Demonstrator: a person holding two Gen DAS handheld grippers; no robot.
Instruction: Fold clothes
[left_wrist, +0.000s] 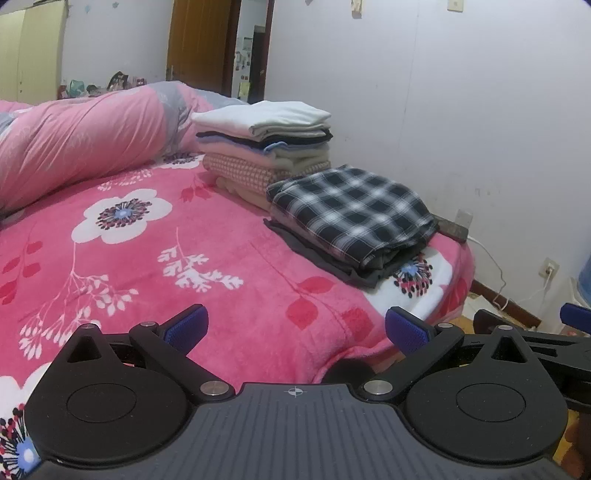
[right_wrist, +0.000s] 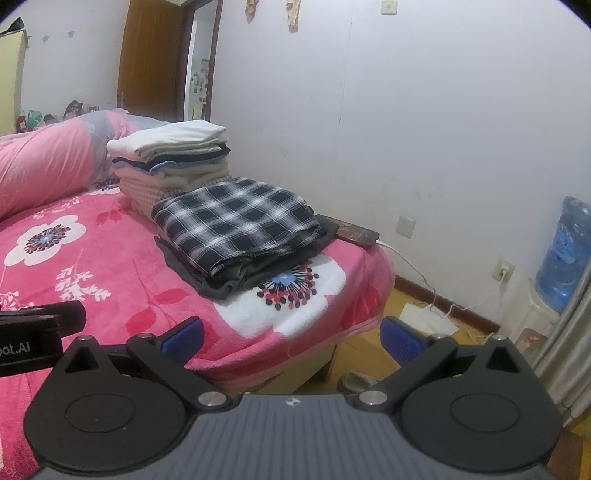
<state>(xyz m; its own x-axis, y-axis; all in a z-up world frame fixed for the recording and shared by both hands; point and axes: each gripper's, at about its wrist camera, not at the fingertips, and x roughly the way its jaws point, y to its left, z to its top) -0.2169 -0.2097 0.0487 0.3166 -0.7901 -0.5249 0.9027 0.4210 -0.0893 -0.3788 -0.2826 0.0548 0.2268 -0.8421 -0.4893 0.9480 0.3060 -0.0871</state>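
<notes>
Bedroom, white walls, wooden door at the back, bed (left_wrist: 258, 314) under a pink floral blanket taking up most of both views. Rolled pink quilt (left_wrist: 81, 144) lying along the far left side.

Task state, judging from these frames: looking nearly or fully done. 2 stacks sitting along the bed's right edge, by the wall. Tall stack (left_wrist: 266, 147) further back: white piece on top, then dark, pale blue, cream and pink-checked layers, edges roughly squared. Short stack nearer the bed's near right corner: black-and-white plaid garment (left_wrist: 354, 218) on top of a dark grey piece (right_wrist: 195, 277), with an olive layer showing at the fold between them. Plaid one is folded flat, front fold rounded, slightly overhanging the grey piece. The 2 stacks are touching or just beside each other, can't tell which.

No loose or unfolded clothing showing anywhere on the open blanket. If anything is left, it's out of frame.

Tools: left gripper (left_wrist: 295, 328) is hanging over the bed's near edge, fingers spread wide, holding nothing. Right gripper (right_wrist: 291, 336) is over the near right corner, half above the floor, also spread wide and holding nothing. Neither is touching cloth.

Other: phone (right_wrist: 354, 232) charging at the right edge behind the plaid stack, water bottle (right_wrist: 565, 254) against the wall.
</notes>
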